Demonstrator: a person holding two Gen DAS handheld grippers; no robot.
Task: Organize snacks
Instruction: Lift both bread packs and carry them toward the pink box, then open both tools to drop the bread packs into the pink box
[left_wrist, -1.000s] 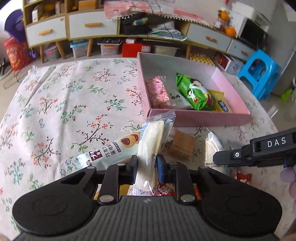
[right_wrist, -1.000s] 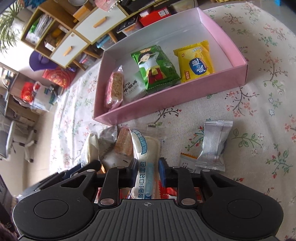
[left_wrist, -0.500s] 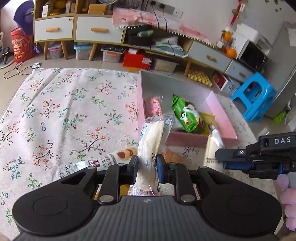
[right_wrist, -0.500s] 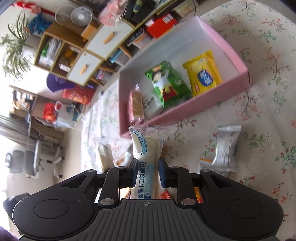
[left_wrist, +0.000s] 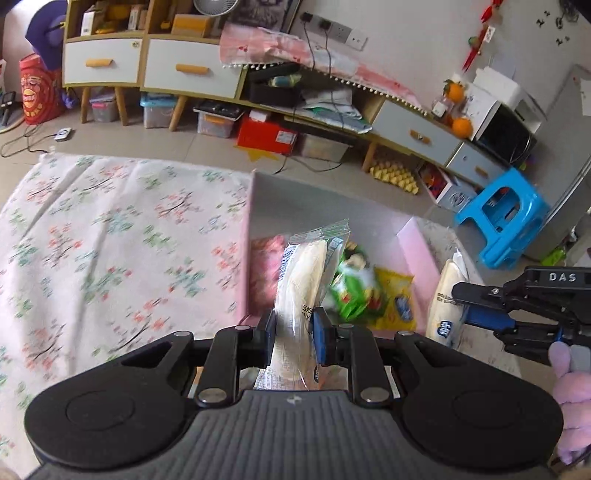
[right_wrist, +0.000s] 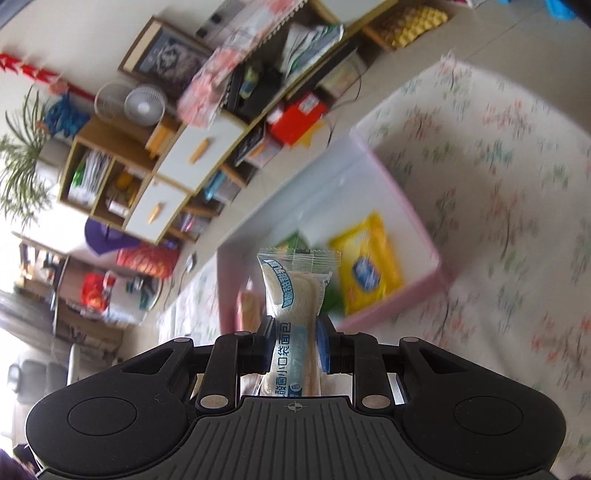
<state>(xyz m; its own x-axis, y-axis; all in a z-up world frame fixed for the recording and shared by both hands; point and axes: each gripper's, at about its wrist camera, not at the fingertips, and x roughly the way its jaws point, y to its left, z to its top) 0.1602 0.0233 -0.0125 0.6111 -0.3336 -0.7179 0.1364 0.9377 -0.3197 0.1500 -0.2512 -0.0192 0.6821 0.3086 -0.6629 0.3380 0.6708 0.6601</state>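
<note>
Both tongs, left (left_wrist: 293, 328) and right (right_wrist: 295, 343), each clench a clear-wrapped pale bread roll (left_wrist: 301, 280); release low inside the shallow pink cardboard box (left_wrist: 419, 243), centre frame.

Counts: 2 grippers, left gripper (left_wrist: 293, 328) & right gripper (right_wrist: 297, 345), 1 bread pack each, so 2 bread packs (left_wrist: 301, 284) (right_wrist: 293, 295). 1 pink box (left_wrist: 419, 243); inside approx 3 snack packs: 1 pink (left_wrist: 264, 266), 1 green (left_wrist: 351, 284), 1 yellow (left_wrist: 397, 295). 1 blue stool (left_wrist: 504, 216). 1 floral cloth (left_wrist: 110, 240).
</note>
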